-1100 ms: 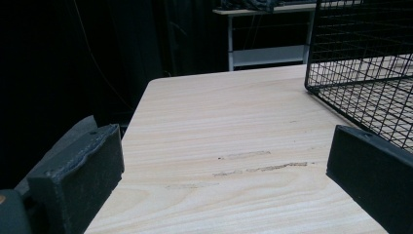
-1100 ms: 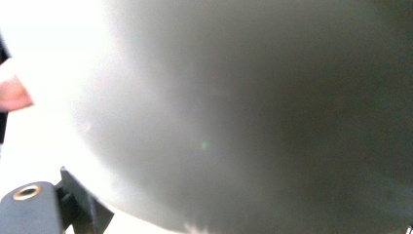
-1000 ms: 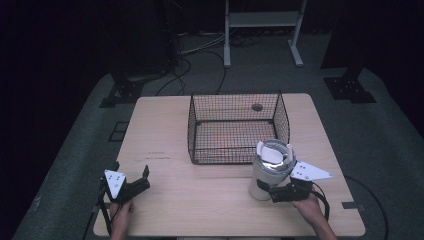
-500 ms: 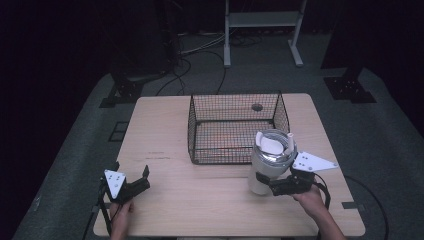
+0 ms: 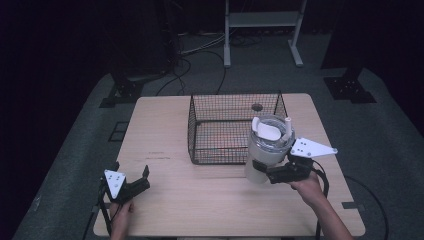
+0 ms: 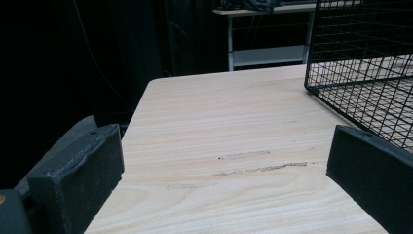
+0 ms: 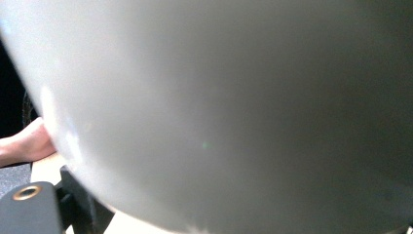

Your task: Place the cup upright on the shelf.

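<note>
**At the Basket's Corner, a Jug Held Aloft**

Beside the black wire basket (image 5: 232, 127) on the pale wooden table (image 5: 165, 135), our right gripper (image 5: 265, 171) clamps a white cylindrical plastic jug (image 5: 265, 150), lifted and tilted against the basket's near right corner. Well left of the basket, our left gripper (image 5: 131, 181) rests, jaws spread, holding nothing.

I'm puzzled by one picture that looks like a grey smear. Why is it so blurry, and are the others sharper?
In the right gripper view the pale container sits so close to the lens that it is out of focus. In the left gripper view the wooden table and wire basket are sharp. The high view is dim, its surroundings nearly black, with the right tongs at the container.
</note>
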